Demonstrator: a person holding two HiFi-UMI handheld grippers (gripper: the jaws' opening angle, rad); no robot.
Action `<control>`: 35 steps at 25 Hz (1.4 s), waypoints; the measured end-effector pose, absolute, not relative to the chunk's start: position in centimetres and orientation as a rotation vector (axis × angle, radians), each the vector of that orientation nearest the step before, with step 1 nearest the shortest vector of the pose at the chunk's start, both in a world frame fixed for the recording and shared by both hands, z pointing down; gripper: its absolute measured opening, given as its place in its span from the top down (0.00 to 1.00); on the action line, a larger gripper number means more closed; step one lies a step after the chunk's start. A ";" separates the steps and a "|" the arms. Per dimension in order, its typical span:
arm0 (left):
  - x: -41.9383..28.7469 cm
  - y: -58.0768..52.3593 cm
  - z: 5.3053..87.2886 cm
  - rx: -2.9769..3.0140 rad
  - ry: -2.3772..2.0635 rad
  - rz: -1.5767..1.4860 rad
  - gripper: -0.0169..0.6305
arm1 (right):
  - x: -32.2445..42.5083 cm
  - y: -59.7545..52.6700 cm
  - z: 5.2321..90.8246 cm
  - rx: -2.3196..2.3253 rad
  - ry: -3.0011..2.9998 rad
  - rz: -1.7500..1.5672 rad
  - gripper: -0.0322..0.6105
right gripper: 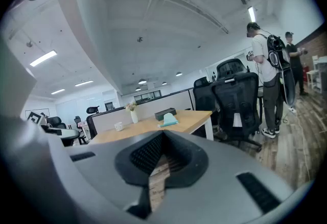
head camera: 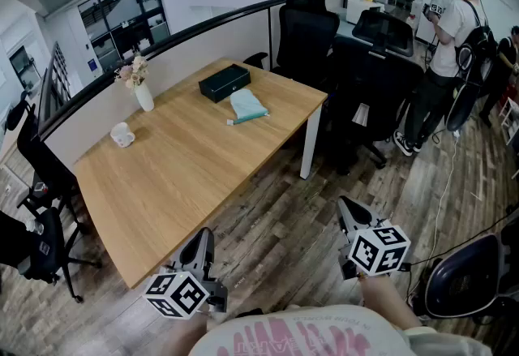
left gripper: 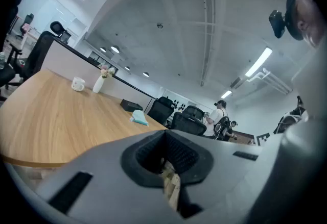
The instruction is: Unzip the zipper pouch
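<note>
Zipper pouch (head camera: 247, 107) lies far across the bench (head camera: 178, 176), well apart from the left tool (head camera: 203, 238) and right tool (head camera: 345, 207), both pressed together, empty.

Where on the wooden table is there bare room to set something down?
The wooden table is bare from the small white cup to its near corner. Things crowd the far end: white flower vase, black rectangular box, teal zipper pouch.
</note>
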State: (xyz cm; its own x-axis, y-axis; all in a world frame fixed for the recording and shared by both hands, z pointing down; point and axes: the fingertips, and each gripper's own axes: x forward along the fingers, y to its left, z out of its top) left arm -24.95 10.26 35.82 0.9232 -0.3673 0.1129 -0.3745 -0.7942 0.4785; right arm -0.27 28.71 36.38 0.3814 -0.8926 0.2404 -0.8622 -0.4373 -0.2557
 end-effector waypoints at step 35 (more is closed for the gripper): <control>0.1 -7.2 38.6 2.591 -0.316 0.139 0.97 | 22.0 12.0 39.9 -2.533 1.484 -0.651 0.95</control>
State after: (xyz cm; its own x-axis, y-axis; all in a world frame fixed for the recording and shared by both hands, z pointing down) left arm 0.08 -7.17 38.56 0.9674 -0.1968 0.1595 -0.2505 -0.8367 0.4871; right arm 22.04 11.99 39.92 0.4218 -0.8567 0.2969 -0.7987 -0.5061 -0.3256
